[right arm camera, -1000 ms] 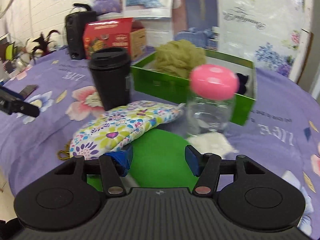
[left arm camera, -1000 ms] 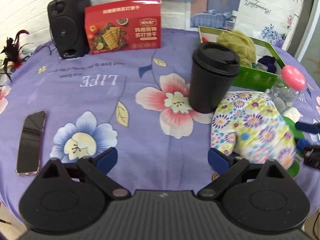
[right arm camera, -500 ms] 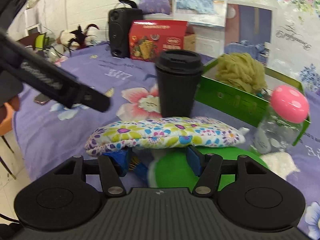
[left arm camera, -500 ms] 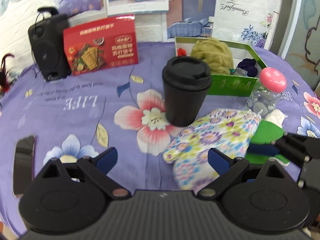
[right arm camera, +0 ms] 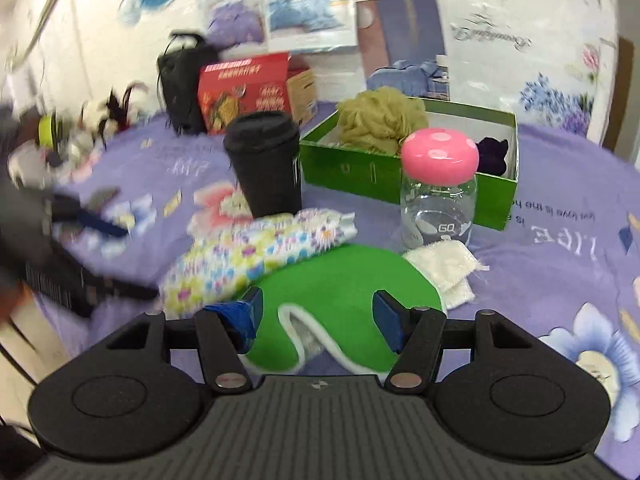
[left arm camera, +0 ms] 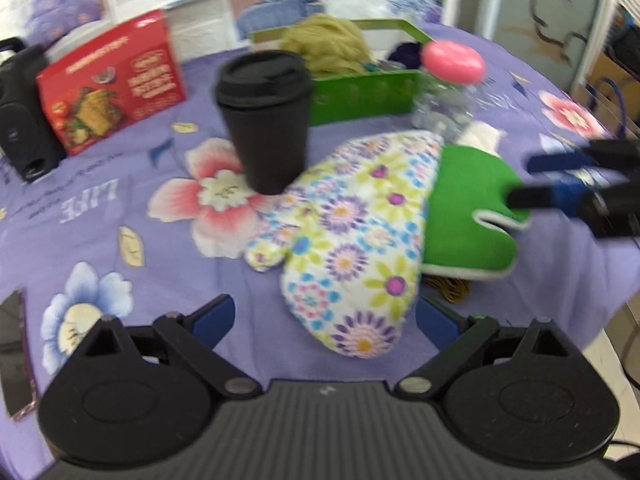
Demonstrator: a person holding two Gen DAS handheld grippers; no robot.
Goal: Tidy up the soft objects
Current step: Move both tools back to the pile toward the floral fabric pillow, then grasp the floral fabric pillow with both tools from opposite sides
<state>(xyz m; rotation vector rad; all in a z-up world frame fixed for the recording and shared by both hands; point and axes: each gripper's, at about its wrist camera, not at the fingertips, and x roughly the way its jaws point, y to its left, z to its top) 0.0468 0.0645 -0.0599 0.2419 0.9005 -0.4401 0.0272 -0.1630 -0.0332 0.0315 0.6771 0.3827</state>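
Note:
A floral oven mitt [left arm camera: 356, 236] lies on the purple cloth, partly over a green mitt [left arm camera: 468, 208]. My left gripper [left arm camera: 324, 316] is open just in front of the floral mitt's rounded end. My right gripper [right arm camera: 318, 310] is open, its jaws on either side of the green mitt's [right arm camera: 344, 280] near edge. The right gripper also shows in the left wrist view [left arm camera: 552, 184]. A white cloth [right arm camera: 444, 268] lies beside the green mitt. A green box [right arm camera: 404, 172] holds an olive yarn ball [right arm camera: 380, 120] and a dark purple soft thing [right arm camera: 494, 154].
A black lidded cup [right arm camera: 266, 164] stands behind the floral mitt. A clear jar with a pink cap [right arm camera: 438, 188] stands by the box. A red cracker box [left arm camera: 116, 84] and a black speaker [left arm camera: 20, 116] are at the back. A phone [left arm camera: 14, 352] lies near left.
Both grippers have swung around the mitts. The left now faces the floral mitt more squarely. The right has drawn back slightly and sits over the green mitt's edge.

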